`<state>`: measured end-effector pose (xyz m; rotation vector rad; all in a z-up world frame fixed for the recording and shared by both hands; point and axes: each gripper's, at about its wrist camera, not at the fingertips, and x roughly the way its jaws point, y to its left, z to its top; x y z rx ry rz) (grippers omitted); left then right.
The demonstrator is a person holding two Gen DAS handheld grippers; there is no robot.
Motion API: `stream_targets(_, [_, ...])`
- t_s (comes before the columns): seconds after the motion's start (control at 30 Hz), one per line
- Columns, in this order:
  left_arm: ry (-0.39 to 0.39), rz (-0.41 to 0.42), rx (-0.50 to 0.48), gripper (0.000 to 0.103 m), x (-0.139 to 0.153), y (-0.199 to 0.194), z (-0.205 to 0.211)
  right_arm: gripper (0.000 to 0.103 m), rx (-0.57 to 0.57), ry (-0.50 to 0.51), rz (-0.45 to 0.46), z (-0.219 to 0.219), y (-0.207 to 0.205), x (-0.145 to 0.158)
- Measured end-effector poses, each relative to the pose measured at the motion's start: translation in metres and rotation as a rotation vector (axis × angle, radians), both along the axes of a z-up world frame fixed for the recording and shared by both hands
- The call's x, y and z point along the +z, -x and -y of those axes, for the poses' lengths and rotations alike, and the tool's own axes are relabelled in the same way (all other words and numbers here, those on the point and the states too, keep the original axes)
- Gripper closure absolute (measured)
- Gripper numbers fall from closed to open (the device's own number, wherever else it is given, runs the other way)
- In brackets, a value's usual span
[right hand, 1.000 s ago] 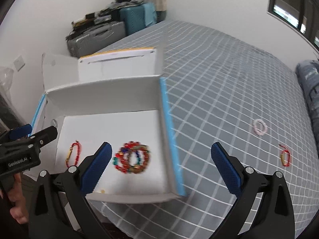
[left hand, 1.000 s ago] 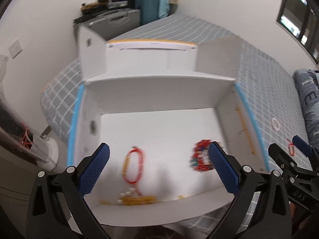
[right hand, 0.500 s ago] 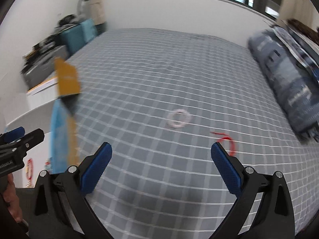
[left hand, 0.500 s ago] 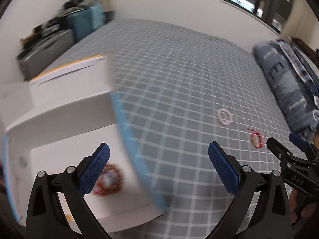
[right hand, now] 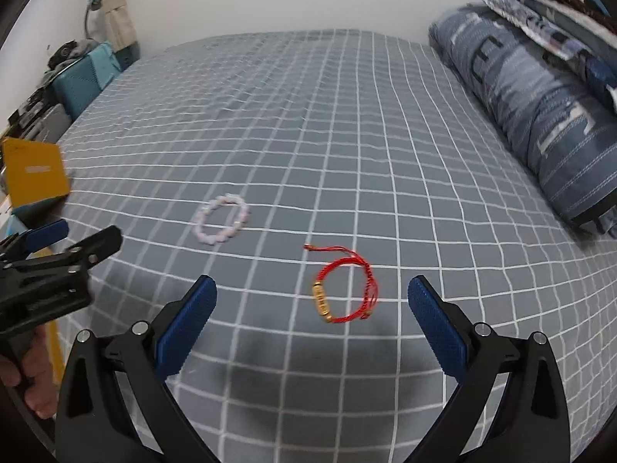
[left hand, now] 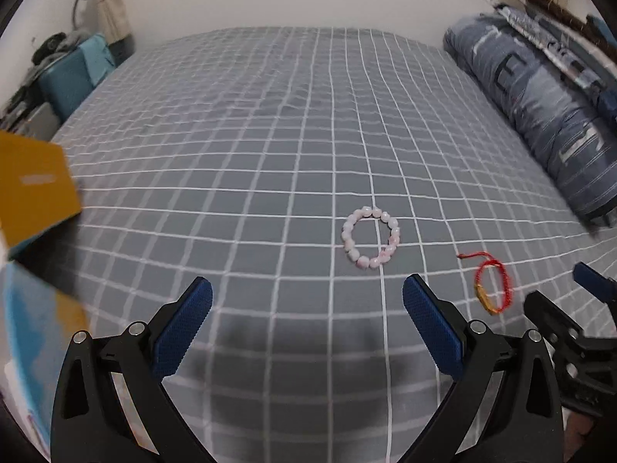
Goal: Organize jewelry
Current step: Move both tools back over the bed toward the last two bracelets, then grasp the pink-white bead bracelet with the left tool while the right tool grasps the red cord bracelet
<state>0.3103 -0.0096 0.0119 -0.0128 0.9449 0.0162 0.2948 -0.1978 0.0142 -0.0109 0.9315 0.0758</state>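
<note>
Grey bedding with a white grid (left hand: 270, 146) is filling both wrist views, with a rolled blue striped quilt (right hand: 540, 115) lying along its far right side and suitcases (right hand: 83, 73) standing against the wall at the left. A yellow box flap (left hand: 34, 189) is showing at the left edge, blurred.

Two pieces of jewelry are lying on the bed, near each other but apart. The pink bead bracelet (left hand: 371, 238) is sitting just ahead of the left claw (left hand: 306, 301) and a little toward its right finger. The red cord bracelet (right hand: 345, 289) with its gold tube bead is lying almost squarely between the fingertips of the right claw (right hand: 310, 297), just ahead of them, with the gold bead on the loop's left side and the loose cord tail pointing away to the upper left.

Both claws are standing wide open and holding nothing.

Judging from this layout, the right claw is the nearer one to the red cord bracelet and the left claw to the pink beads, so each hand is lined up on its own piece. The red loop is lying flat with its longer span running roughly away from the claw, so closing across its width looks like the natural grip.
</note>
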Motion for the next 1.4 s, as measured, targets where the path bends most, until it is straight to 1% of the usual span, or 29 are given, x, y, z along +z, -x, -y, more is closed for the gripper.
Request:
stream_targets(0.1, [0.028, -0.039, -0.011, 0.006, -0.027, -0.029, 0.008, 0.007, -0.002, -0.001, -0.022, 0.003, -0.014, -0.019])
stream_targets(0.17, [0.039, -0.059, -0.004, 0.006, -0.043, -0.048, 0.011, 0.007, 0.004, 0.022, -0.028, 0.003, -0.024, -0.030])
stream_targets(0.33, [0.043, -0.076, -0.004, 0.007, -0.067, -0.066, 0.013, 0.007, 0.007, 0.022, -0.052, 0.007, -0.040, -0.057])
stream_targets(0.4, [0.055, -0.072, 0.013, 0.007, -0.070, -0.069, 0.007, 0.007, 0.023, 0.030, -0.071, 0.005, -0.045, -0.067])
stream_targets(0.53, [0.048, -0.083, 0.015, 0.008, -0.081, -0.078, 0.008, 0.008, 0.011, 0.038, -0.089, 0.007, -0.051, -0.082])
stream_targets(0.57, [0.043, -0.085, 0.016, 0.009, -0.083, -0.079, 0.009, 0.008, 0.004, 0.027, -0.101, 0.009, -0.052, -0.086])
stream_targets(0.6, [0.033, -0.084, 0.018, 0.009, -0.085, -0.081, 0.011, 0.012, -0.003, 0.014, -0.115, 0.012, -0.054, -0.089])
stream_targets(0.7, [-0.005, -0.078, 0.015, 0.012, -0.092, -0.083, 0.016, 0.019, -0.019, -0.013, -0.139, 0.017, -0.057, -0.094])
stream_targets(0.73, [-0.003, -0.077, 0.013, 0.015, -0.093, -0.083, 0.017, 0.021, -0.029, -0.016, -0.143, 0.018, -0.057, -0.095])
stream_targets(0.77, [0.002, -0.075, 0.011, 0.022, -0.093, -0.083, 0.016, 0.025, -0.037, -0.021, -0.145, 0.020, -0.058, -0.094])
stream_targets(0.8, [0.004, -0.076, 0.012, 0.027, -0.092, -0.083, 0.015, 0.031, -0.047, -0.028, -0.147, 0.021, -0.058, -0.094])
stream_targets(0.83, [0.010, -0.076, 0.013, 0.038, -0.091, -0.083, 0.014, 0.034, -0.058, -0.032, -0.150, 0.022, -0.057, -0.094])
stream_targets(0.87, [0.016, -0.077, 0.012, 0.048, -0.089, -0.082, 0.014, 0.040, -0.061, -0.032, -0.151, 0.022, -0.057, -0.093])
stream_targets(0.9, [0.016, -0.080, 0.008, 0.053, -0.088, -0.081, 0.013, 0.046, -0.062, -0.033, -0.152, 0.022, -0.057, -0.092])
stream_targets(0.93, [0.017, -0.079, 0.006, 0.064, -0.088, -0.080, 0.013, 0.049, -0.064, -0.035, -0.153, 0.022, -0.057, -0.092])
stream_targets(0.97, [0.018, -0.080, 0.005, 0.072, -0.087, -0.079, 0.014, 0.056, -0.064, -0.031, -0.153, 0.021, -0.057, -0.092])
stream_targets(1.0, [0.020, -0.082, -0.001, 0.077, -0.087, -0.078, 0.013, 0.062, -0.063, -0.027, -0.153, 0.020, -0.056, -0.092])
stream_targets(1.03, [0.015, -0.084, -0.001, 0.090, -0.087, -0.077, 0.014, 0.066, -0.060, -0.025, -0.153, 0.019, -0.056, -0.091])
stream_targets(1.07, [0.015, -0.088, -0.001, 0.093, -0.086, -0.077, 0.014, 0.073, -0.058, -0.022, -0.153, 0.018, -0.056, -0.091])
stream_targets(1.13, [0.022, -0.090, -0.007, 0.093, -0.085, -0.075, 0.014, 0.083, -0.060, -0.019, -0.154, 0.018, -0.055, -0.091])
stream_targets(1.17, [0.024, -0.089, -0.008, 0.093, -0.084, -0.075, 0.014, 0.092, -0.059, -0.007, -0.150, 0.017, -0.055, -0.091])
stream_targets(1.2, [0.026, -0.089, -0.009, 0.093, -0.084, -0.076, 0.013, 0.096, -0.061, -0.004, -0.145, 0.016, -0.054, -0.091])
stream_targets(1.23, [0.029, -0.088, -0.010, 0.093, -0.083, -0.075, 0.012, 0.098, -0.066, -0.010, -0.143, 0.017, -0.056, -0.091])
stream_targets(1.4, [0.018, -0.083, -0.017, 0.093, -0.079, -0.071, 0.012, 0.098, -0.070, -0.013, -0.132, 0.017, -0.053, -0.088])
